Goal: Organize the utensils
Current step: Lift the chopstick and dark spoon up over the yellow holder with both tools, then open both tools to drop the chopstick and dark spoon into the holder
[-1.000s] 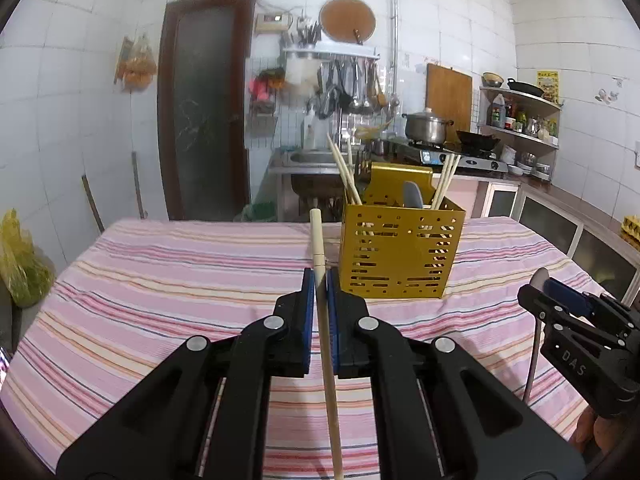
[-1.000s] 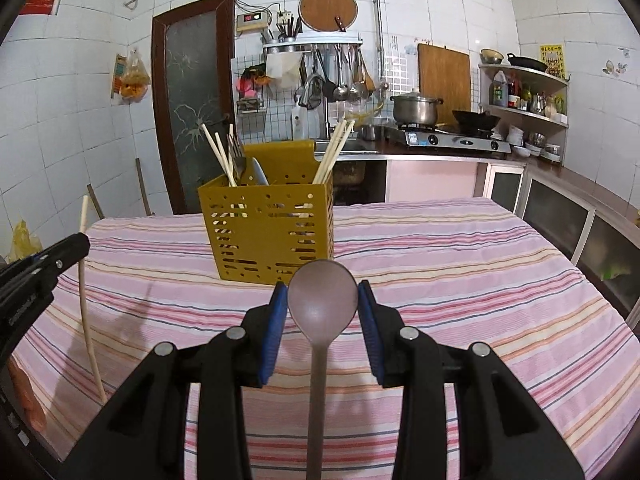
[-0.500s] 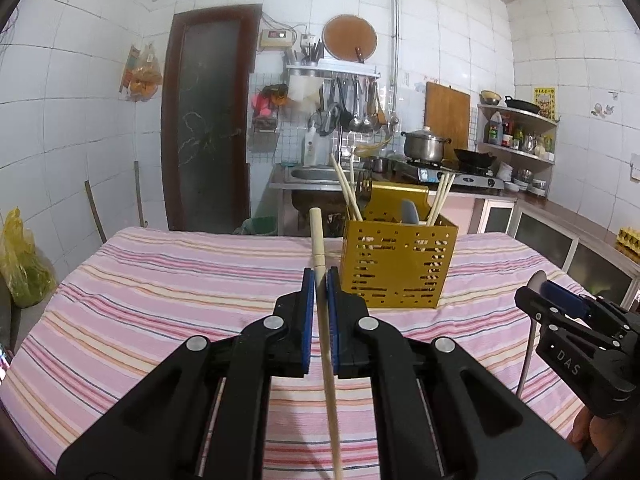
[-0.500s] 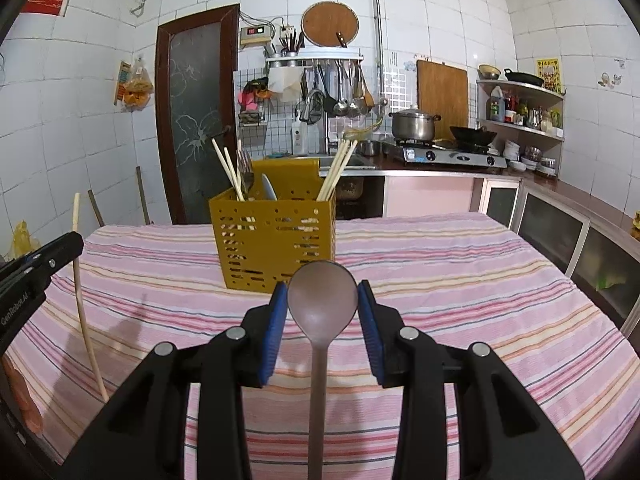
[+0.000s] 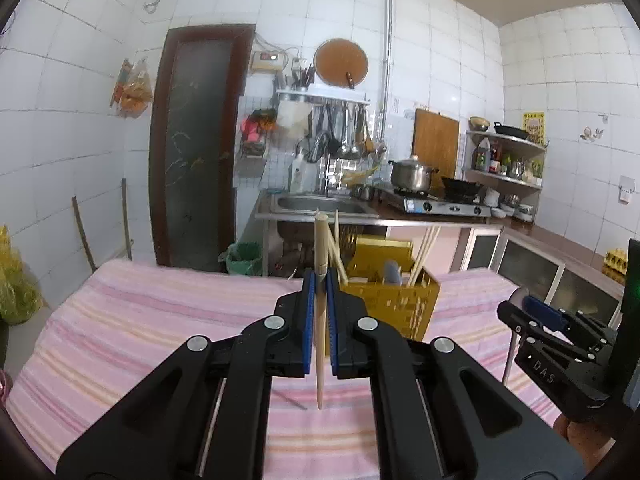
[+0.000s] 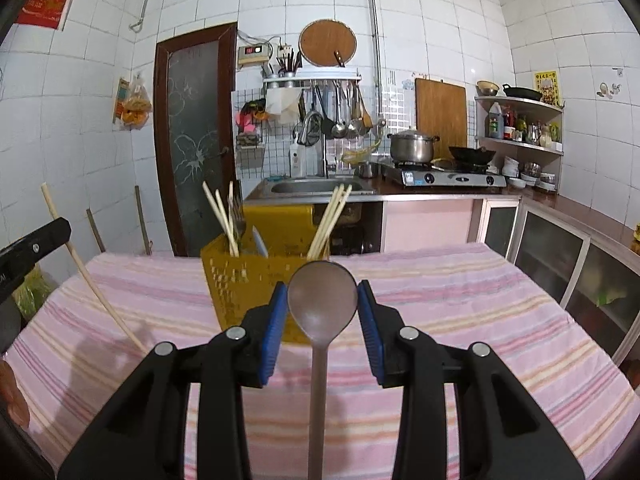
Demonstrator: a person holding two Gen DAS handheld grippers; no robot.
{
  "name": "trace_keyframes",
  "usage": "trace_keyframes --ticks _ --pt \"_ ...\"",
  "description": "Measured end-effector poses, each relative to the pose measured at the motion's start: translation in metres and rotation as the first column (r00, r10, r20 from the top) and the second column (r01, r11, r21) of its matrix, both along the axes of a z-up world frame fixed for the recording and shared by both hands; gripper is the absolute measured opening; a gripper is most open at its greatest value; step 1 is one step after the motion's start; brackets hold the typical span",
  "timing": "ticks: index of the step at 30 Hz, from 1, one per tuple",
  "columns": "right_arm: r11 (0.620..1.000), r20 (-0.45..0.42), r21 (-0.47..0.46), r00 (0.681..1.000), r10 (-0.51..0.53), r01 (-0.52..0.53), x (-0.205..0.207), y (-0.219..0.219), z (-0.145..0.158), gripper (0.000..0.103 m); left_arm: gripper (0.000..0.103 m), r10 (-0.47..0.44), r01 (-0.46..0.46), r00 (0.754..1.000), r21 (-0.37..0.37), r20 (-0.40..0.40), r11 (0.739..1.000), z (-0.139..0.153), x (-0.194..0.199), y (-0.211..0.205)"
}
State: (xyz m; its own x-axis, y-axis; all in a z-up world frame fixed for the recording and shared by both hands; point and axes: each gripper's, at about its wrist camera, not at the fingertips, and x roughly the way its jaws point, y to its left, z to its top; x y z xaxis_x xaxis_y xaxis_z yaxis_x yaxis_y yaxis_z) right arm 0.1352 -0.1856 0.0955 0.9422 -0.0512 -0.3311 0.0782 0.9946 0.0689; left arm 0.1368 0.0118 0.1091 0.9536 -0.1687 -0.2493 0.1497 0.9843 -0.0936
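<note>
My left gripper (image 5: 319,280) is shut on a wooden chopstick (image 5: 320,320), held upright above the striped table. Just beyond it stands the yellow perforated utensil holder (image 5: 394,312) with chopsticks, a fork and a spoon in it. My right gripper (image 6: 322,292) is shut on a grey spoon (image 6: 322,292), bowl up between the blue pads. The holder (image 6: 244,288) sits just past it, slightly left. The left gripper (image 6: 28,256) and its chopstick (image 6: 92,272) show at the left edge. The right gripper (image 5: 552,344) shows at the right of the left wrist view.
The table has a pink striped cloth (image 6: 460,320). Behind it are a sink counter (image 6: 316,188), a gas stove with a pot (image 6: 412,148), shelves at the right (image 6: 520,136) and a dark door (image 6: 192,136). A yellow bag (image 5: 12,276) sits at the far left.
Both grippers have risen and tilted up, so the holder now sits lower in both views. The left gripper's chopstick has moved nearer the holder. Both grips are unchanged.
</note>
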Motion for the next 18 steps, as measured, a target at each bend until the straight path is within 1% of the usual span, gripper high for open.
trace_keyframes --ticks 2,11,14,18 --pt "1.000 0.017 0.010 1.000 0.001 -0.001 0.009 -0.003 0.011 0.036 0.005 -0.012 0.012 1.000 -0.009 0.012 1.000 0.011 0.008 -0.001" --pt "1.000 0.129 0.013 0.992 0.002 -0.004 0.065 -0.011 0.079 0.036 0.005 -0.049 0.052 0.991 -0.024 0.123 0.998 0.087 0.060 -0.023" --pt "1.000 0.152 0.021 0.988 0.004 -0.007 0.088 -0.012 0.097 0.036 0.005 -0.045 0.049 0.987 -0.019 0.154 0.999 0.103 0.084 -0.031" --pt "1.000 0.171 0.027 0.985 0.004 -0.009 0.116 -0.011 0.108 0.036 0.004 -0.043 0.050 0.984 -0.032 0.173 0.998 0.111 0.117 -0.038"
